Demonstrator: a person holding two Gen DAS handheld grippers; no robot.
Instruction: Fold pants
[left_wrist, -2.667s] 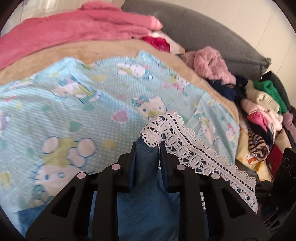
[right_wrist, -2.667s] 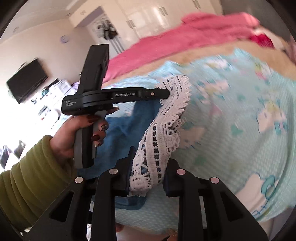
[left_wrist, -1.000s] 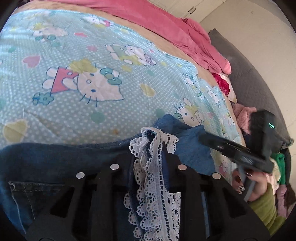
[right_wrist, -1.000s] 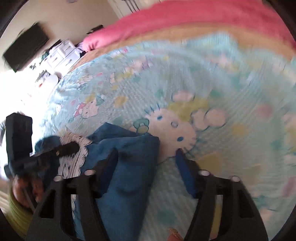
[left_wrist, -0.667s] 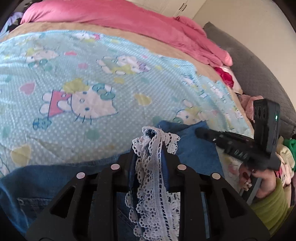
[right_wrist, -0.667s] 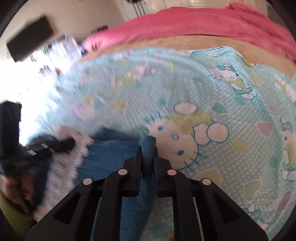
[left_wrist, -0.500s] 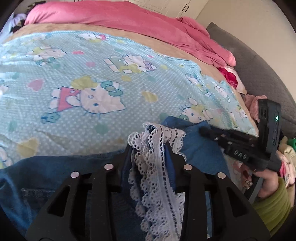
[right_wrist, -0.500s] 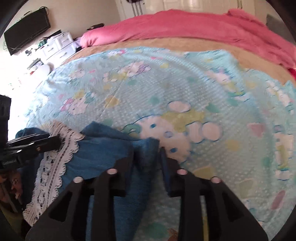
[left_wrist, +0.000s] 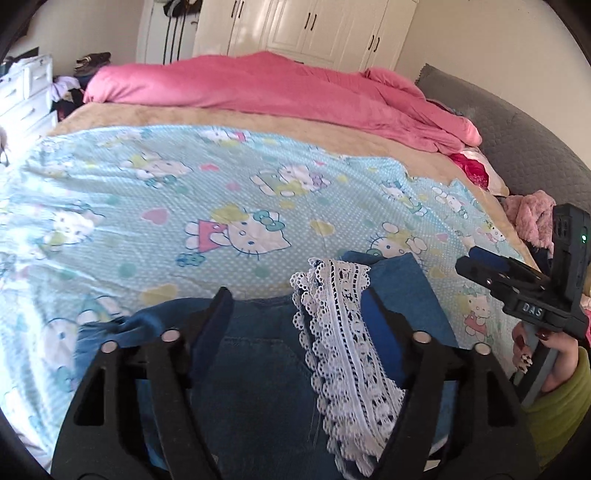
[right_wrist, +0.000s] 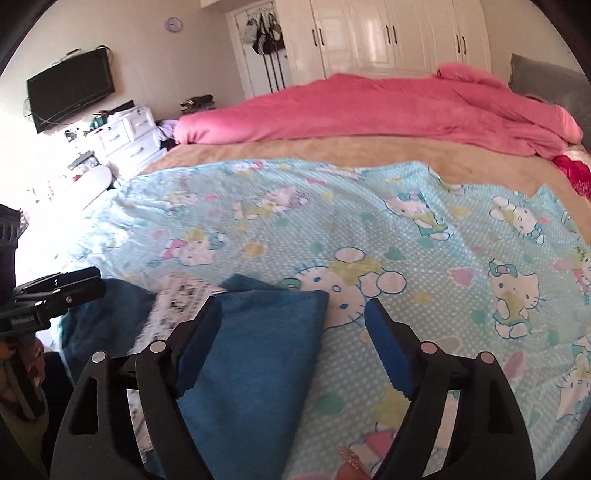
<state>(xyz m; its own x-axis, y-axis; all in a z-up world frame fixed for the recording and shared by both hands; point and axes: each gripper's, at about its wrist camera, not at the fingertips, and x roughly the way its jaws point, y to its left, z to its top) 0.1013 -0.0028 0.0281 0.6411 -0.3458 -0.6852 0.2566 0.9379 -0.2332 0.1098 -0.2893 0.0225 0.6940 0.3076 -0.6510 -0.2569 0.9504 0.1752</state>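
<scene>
Both hand-held grippers spread wide, nothing pinched. Left hand-held gripper (left_wrist: 297, 295) hovers over the blue denim pants (left_wrist: 255, 373), white lace trim (left_wrist: 343, 343) lying between its fingers, seemingly loose and not clamped. Right hand-held gripper (right_wrist: 293, 306) hovers over the folded blue pant leg (right_wrist: 255, 354), which lies flat by its left finger. Pants sit at the near edge of the bed, on the light-blue cartoon-cat sheet (left_wrist: 147, 206). Pink duvet (left_wrist: 266, 88) bunched along the far edge of the bed, tan blanket (right_wrist: 332, 151) beneath it. White wardrobe (right_wrist: 388, 33) behind, TV (right_wrist: 70, 88) on the wall.
</scene>
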